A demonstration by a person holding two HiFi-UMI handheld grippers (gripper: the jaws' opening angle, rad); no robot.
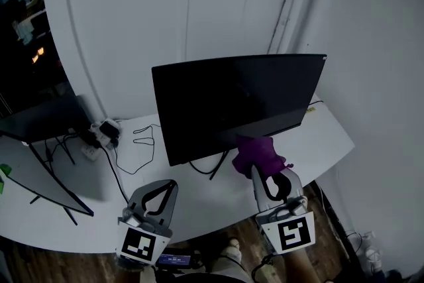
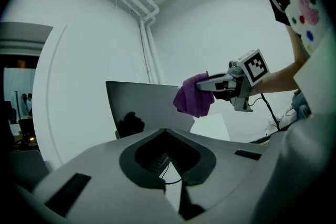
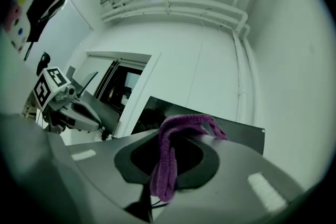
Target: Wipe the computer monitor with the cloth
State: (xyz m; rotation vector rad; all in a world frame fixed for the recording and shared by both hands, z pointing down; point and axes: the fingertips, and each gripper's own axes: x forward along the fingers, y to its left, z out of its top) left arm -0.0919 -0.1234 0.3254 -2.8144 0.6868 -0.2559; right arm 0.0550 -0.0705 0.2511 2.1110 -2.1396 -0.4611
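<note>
Cloth (image 1: 260, 153) – lengthwise in rt tongs (image 1: 258, 172), toward monitor (image 1: 238, 103).

Before the monitor (image 1: 238, 106) the white table (image 1: 199, 202) is bare, so I have room there. Left of it, loose cables (image 1: 136, 142) and some plugs (image 1: 105, 131) lie in the way; a second screen (image 1: 40, 122) stands further left.

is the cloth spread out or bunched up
Bunched up: the purple cloth is gripped folded in the right tongs, hanging as a thick wad, not laid flat.
</note>
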